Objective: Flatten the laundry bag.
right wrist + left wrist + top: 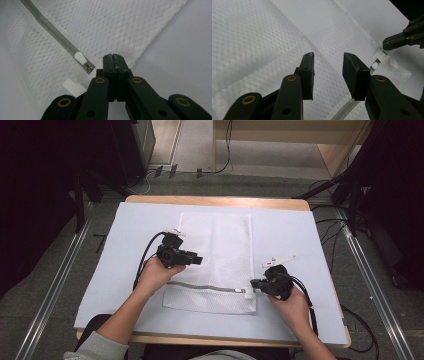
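A white mesh laundry bag (215, 250) lies flat on the pale sheet, its grey zipper (205, 286) running across near the front edge. My left gripper (197, 260) hovers over the bag's left part, pointing right. In the left gripper view its jaws (328, 56) stand open over the mesh (262, 37) with nothing between them. My right gripper (254, 283) sits at the zipper's right end. In the right gripper view it is shut (113, 57), tips over the mesh (112, 25) near the bag's edge, just right of the white zipper pull (80, 58). No object shows between its pads.
The pale sheet (300, 235) covers a wooden table (215, 200). A white fabric tab (72, 88) lies by the zipper's end. Cables (360, 320) trail off the table's right side, and metal rails (55, 285) run along the floor on both sides.
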`<state>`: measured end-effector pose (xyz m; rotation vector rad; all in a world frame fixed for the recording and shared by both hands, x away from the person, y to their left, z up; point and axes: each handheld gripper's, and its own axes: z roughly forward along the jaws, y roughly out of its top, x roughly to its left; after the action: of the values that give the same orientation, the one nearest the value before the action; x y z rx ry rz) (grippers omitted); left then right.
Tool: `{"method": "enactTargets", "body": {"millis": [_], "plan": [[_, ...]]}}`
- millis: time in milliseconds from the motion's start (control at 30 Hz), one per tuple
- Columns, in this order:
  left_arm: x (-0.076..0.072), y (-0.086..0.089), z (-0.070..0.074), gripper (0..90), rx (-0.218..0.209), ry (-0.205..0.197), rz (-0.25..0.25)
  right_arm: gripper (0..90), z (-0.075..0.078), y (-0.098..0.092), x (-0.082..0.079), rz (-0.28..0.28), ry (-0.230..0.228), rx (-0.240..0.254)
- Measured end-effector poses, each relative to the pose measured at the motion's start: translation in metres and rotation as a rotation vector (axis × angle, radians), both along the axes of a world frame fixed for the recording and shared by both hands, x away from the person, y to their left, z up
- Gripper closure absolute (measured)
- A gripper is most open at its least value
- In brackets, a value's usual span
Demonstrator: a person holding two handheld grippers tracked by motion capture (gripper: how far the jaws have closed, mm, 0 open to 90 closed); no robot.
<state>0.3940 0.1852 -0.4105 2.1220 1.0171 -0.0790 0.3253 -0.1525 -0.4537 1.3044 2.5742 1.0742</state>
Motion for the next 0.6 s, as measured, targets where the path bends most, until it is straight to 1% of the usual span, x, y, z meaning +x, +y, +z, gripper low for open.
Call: {"method": "enactTargets", "body": {"millis": [67, 200, 267, 300, 333, 367, 400, 433, 467, 500, 533, 600], "plan": [[0.000, -0.002, 0.000, 62.4, 0.003, 0.001, -0.007, 90.0, 0.000, -0.001, -0.001, 0.002, -0.005, -0.001], [-0.002, -0.012, -0.002, 62.3, 0.015, -0.004, -0.039, 90.0, -0.001, -0.004, -0.004, -0.024, -0.003, 0.004], [-0.004, -0.019, -0.003, 62.2, 0.018, -0.008, -0.056, 87.9, -0.002, -0.006, -0.004, -0.038, -0.005, -0.005], [-0.005, -0.020, -0.003, 62.2, 0.022, -0.007, -0.061, 86.0, -0.002, -0.007, -0.004, -0.037, -0.009, -0.003], [-0.005, -0.022, -0.004, 62.2, 0.019, -0.003, -0.067, 86.1, -0.002, -0.008, -0.004, -0.044, -0.005, 0.008], [-0.005, -0.022, -0.004, 62.2, 0.019, -0.003, -0.067, 87.4, -0.002, -0.007, -0.005, -0.039, -0.003, 0.018], [-0.008, -0.026, -0.006, 62.2, 0.017, -0.002, -0.076, 89.9, -0.001, -0.006, -0.006, -0.032, -0.006, 0.016], [-0.008, -0.026, -0.006, 62.3, 0.017, -0.002, -0.076, 90.0, -0.001, -0.004, -0.006, -0.023, -0.009, 0.013], [-0.010, -0.030, -0.007, 62.6, 0.022, -0.002, -0.087, 90.0, -0.002, -0.002, -0.007, -0.025, -0.004, 0.011], [-0.010, -0.030, -0.007, 62.7, 0.022, -0.002, -0.087, 90.0, -0.002, -0.002, -0.007, -0.025, -0.004, 0.011], [-0.013, -0.035, -0.009, 62.8, 0.030, -0.003, -0.103, 90.0, -0.004, 0.000, -0.006, -0.017, 0.006, 0.013], [-0.015, -0.040, -0.011, 62.8, 0.028, 0.006, -0.112, 90.0, -0.006, 0.001, -0.006, -0.005, 0.014, 0.002]]}}
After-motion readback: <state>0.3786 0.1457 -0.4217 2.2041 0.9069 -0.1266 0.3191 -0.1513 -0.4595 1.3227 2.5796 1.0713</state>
